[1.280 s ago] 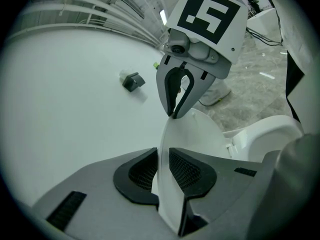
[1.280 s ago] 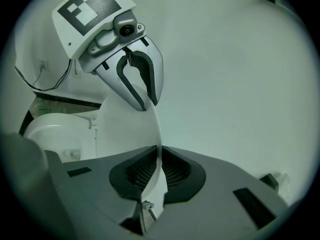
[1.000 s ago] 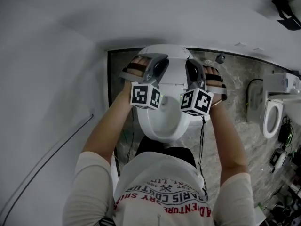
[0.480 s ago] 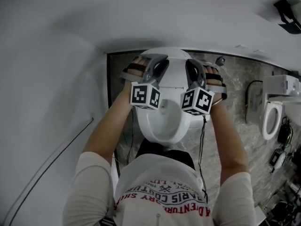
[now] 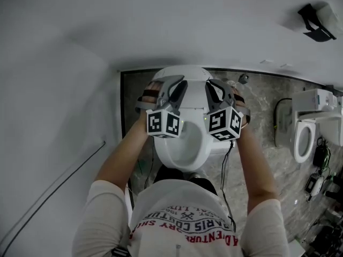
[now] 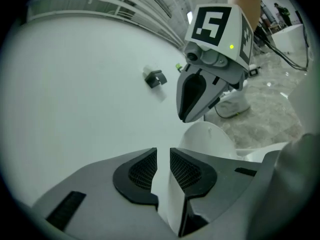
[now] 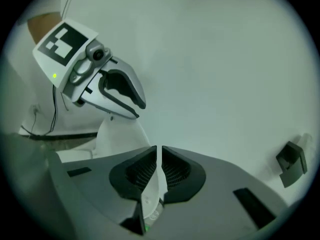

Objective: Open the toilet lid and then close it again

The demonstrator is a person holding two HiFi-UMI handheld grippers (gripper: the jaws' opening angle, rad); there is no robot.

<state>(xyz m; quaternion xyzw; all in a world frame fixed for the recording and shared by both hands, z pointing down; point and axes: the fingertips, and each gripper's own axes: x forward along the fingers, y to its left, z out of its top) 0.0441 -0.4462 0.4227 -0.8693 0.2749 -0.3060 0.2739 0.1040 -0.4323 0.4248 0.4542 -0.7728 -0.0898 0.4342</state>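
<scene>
The white toilet lid (image 5: pixel 181 73) stands raised over the seat and bowl (image 5: pixel 185 150) in the head view. My left gripper (image 5: pixel 172 85) grips the lid's left edge and my right gripper (image 5: pixel 213 88) its right edge. In the left gripper view the thin lid edge (image 6: pixel 161 196) is pinched between the pads of my left gripper (image 6: pixel 163 156), with the right gripper (image 6: pixel 200 91) ahead. In the right gripper view my right gripper (image 7: pixel 160 154) is shut on the lid edge (image 7: pixel 150 194); the lid (image 7: pixel 120 134) runs on toward the left gripper (image 7: pixel 120 96).
A white wall rises close behind and to the left of the toilet, with a thin cable (image 5: pixel 59 181) on it. A second toilet (image 5: pixel 303 138) and cables (image 5: pixel 316 181) lie at the right on the marble floor (image 5: pixel 257 106). A black fixture (image 5: pixel 313 17) hangs on the wall.
Both grippers have risen a little with the lid and rolled, their marker cubes now tilted differently. Both keep their hold on the lid's edges.
</scene>
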